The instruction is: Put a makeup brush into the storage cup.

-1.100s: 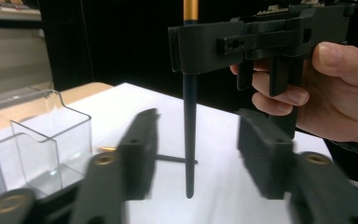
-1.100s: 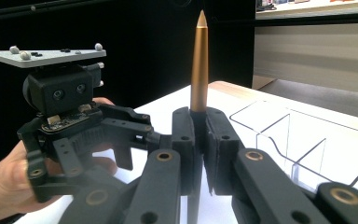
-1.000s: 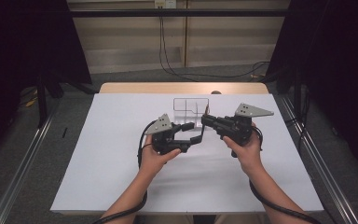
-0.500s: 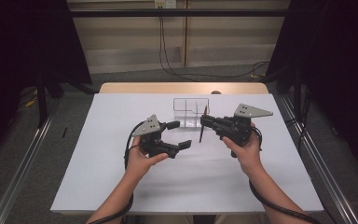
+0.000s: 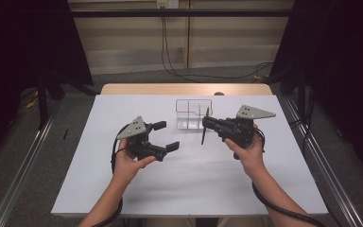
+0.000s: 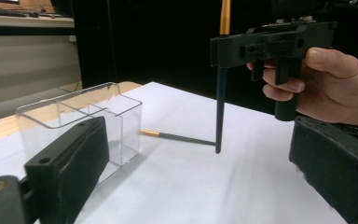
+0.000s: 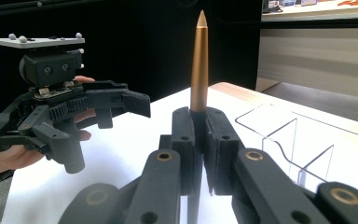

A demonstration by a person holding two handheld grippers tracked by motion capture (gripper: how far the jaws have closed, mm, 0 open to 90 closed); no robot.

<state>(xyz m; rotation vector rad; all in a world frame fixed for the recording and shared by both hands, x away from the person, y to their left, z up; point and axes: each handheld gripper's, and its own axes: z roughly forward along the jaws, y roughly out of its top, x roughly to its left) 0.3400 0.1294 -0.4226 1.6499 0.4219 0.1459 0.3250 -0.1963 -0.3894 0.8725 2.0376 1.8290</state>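
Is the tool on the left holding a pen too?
No, the left tool has its jaws wide open with nothing between them; the pen is clamped in the right tool.

White-topped table point(image 5: 189, 189) with a clear box and a pen lying on it

The table has a plain white top, with a bare wooden strip point(image 5: 184, 89) showing along its far edge. A clear plastic box point(image 5: 194, 113) with inner dividers stands on the white surface toward the far side, near the middle. In the left gripper view, a dark pen point(image 6: 177, 137) with a gold end lies flat on the white top just beside the box, touching nothing else that can be made out
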